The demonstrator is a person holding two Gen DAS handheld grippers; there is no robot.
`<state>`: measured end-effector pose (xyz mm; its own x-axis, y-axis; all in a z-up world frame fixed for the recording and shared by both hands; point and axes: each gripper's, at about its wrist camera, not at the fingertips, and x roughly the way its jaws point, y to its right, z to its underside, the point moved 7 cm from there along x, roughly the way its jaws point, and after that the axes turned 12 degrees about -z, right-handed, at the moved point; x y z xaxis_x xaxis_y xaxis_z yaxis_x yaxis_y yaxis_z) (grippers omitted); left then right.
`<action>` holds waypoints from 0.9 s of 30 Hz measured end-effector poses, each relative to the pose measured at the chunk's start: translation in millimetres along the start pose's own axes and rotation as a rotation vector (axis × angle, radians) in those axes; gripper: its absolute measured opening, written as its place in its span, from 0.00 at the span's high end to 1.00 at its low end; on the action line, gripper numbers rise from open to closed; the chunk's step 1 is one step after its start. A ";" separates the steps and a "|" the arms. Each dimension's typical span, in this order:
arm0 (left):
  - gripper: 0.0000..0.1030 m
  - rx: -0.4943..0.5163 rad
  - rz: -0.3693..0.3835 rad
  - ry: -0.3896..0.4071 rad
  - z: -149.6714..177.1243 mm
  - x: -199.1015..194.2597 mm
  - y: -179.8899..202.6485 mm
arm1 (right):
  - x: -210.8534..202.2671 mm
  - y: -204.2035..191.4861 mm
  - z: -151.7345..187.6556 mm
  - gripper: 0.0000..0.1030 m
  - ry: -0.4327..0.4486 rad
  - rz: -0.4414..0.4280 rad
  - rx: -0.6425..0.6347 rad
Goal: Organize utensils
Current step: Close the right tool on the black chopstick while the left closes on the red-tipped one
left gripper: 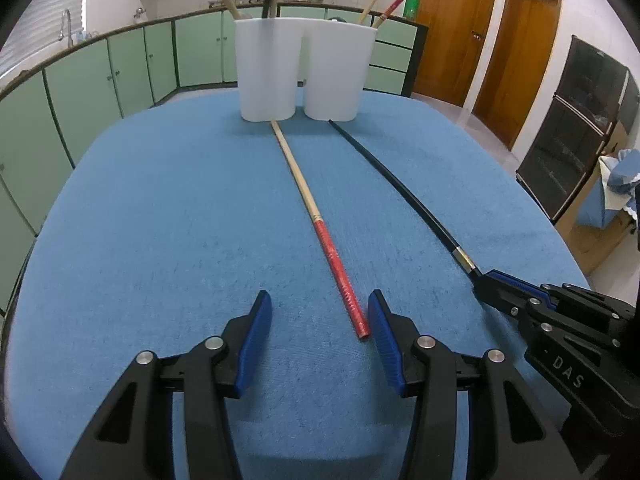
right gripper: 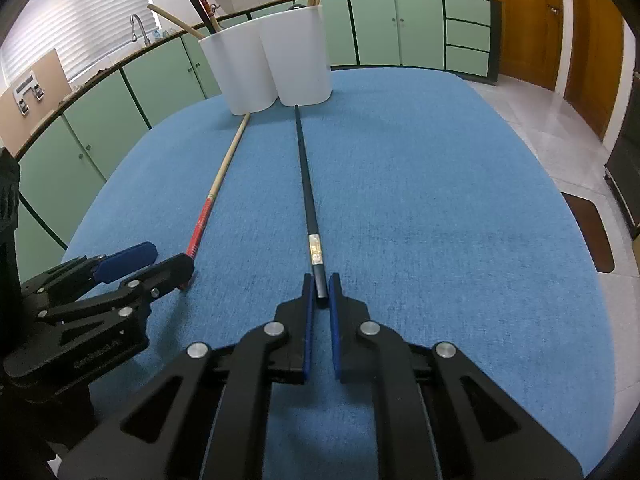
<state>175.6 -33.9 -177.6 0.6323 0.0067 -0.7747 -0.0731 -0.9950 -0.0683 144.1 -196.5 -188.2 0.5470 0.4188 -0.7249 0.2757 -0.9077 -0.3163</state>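
Right gripper [right gripper: 322, 286] clenched on black chopstick's [right gripper: 305, 172] near end; left gripper [left gripper: 320, 312] released, straddling red-handled chopstick [left gripper: 316, 220]. Both lying on blue tablecloth [right gripper: 440, 200], tips toward far white holder [right gripper: 276, 64]. Green cabinets [right gripper: 400, 28] behind, wooden doors [left gripper: 516, 56] right.

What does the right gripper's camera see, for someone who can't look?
The right gripper pinches the near end of a black chopstick lying on a blue tablecloth. Its tip points at a white holder.
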 end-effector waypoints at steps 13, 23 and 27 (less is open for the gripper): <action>0.94 -0.060 -0.060 -0.002 4.7 -0.8 -16.0 | 2.3 -2.4 -0.7 0.92 -0.009 0.001 -0.012; 0.95 -0.064 -0.055 0.015 3.1 -7.0 -19.2 | 0.3 -7.0 -0.8 0.94 0.003 0.002 -0.028; 0.95 -0.052 -0.061 0.037 3.5 -19.7 -23.0 | -10.6 -14.8 -3.2 0.94 0.034 0.031 -0.084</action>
<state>162.2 -10.7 -162.9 0.6621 0.0652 -0.7466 0.0065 -0.9967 -0.0813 136.8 -187.5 -173.9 0.5823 0.3926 -0.7119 0.3231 -0.9153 -0.2405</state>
